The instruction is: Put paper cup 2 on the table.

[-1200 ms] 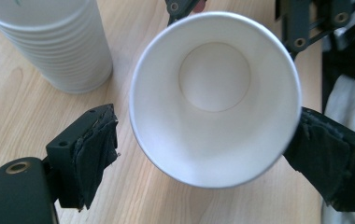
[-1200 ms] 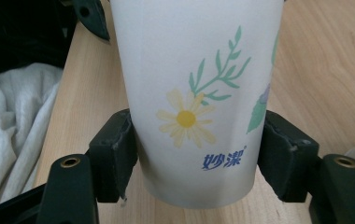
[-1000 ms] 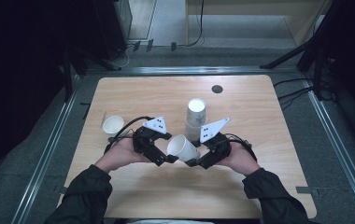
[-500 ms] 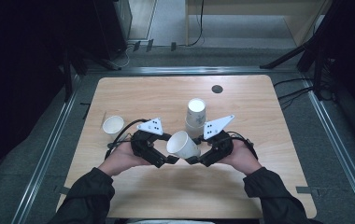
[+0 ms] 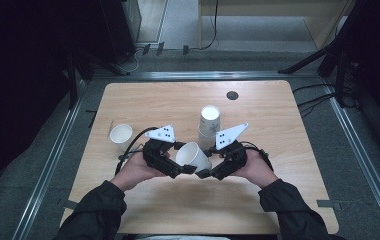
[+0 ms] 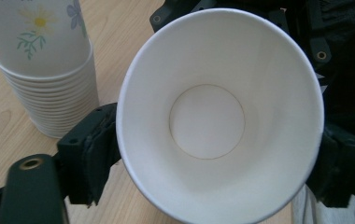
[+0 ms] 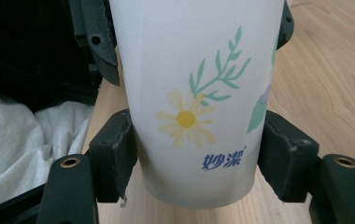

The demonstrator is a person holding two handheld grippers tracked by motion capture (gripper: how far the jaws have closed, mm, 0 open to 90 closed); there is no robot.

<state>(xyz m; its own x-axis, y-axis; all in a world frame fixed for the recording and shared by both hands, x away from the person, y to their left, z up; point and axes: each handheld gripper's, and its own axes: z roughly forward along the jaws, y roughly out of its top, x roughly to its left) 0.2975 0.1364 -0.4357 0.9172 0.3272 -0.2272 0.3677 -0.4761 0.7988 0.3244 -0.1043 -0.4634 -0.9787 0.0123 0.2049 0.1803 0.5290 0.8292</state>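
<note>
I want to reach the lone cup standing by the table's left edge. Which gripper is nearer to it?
Left. The left gripper sits just right of the lone cup, with bare table between. The right gripper is farther right, across the held cup.

The paper cup (image 5: 194, 156) is white inside, and its outside carries a yellow daisy, green sprigs and small blue characters. It is held off the table just below the middle of the high view, lying on its side, with its open mouth turned toward the left.
</note>
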